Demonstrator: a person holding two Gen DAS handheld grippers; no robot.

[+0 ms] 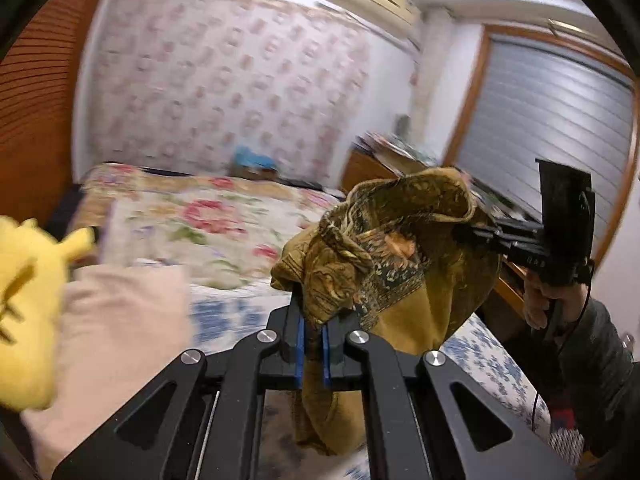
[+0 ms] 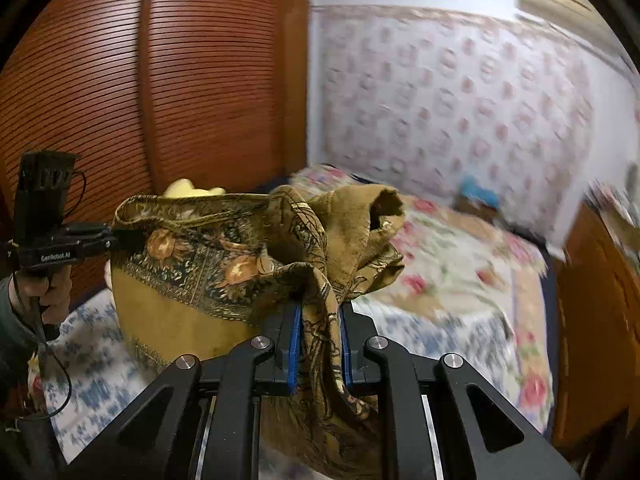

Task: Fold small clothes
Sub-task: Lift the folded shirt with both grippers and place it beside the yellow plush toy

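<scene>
Bed [image 1: 224, 216] filling frame centre; cloth [image 1: 400, 248] hanging above it. Left hand-held gripper [image 1: 314, 344] and right hand-held gripper [image 2: 320, 344] both pinching bunched cloth corners. Risk: twisted fabric slipping, folding unevenly.

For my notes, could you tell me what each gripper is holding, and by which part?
Both hold the same mustard patterned cloth: the left gripper and the right gripper each pinch a bunched edge.

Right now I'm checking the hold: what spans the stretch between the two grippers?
Only the mustard patterned scarf, held up above the bed. The right wrist view shows it running from the left gripper to the right gripper.
</scene>
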